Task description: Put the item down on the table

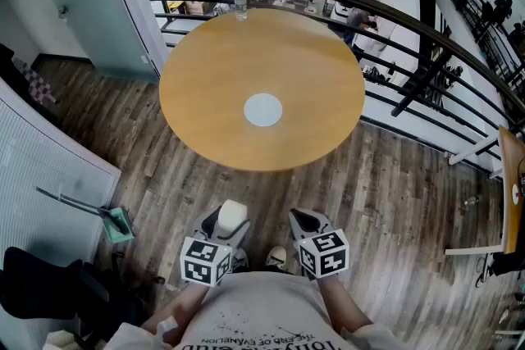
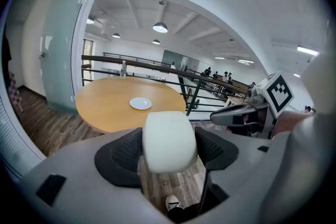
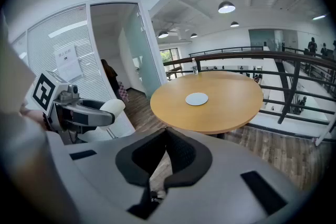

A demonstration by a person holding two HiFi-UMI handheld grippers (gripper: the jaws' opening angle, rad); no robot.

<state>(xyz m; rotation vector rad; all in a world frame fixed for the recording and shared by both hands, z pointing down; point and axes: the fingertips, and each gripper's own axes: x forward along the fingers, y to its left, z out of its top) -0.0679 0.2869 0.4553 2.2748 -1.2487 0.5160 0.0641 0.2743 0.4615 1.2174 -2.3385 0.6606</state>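
Wood-floor mezzanine, round table point(image 1: 205, 102) ahead. White rounded block point(image 2: 168, 140) sits clamped between my left gripper point(image 1: 225, 225) jaws, well short of the table, so nothing's placed yet; reaching forward and releasing is left. Right gripper point(image 1: 308, 222) closed, empty. Both are near my body, angled down.

Both grippers sat low and close to the person's body, tilted downward.
The left gripper point(image 1: 223, 227) had its jaws wide, clamped on a white block point(image 2: 167, 140); beside it, apart, the right gripper point(image 1: 305, 219) had its jaws closed together, empty.
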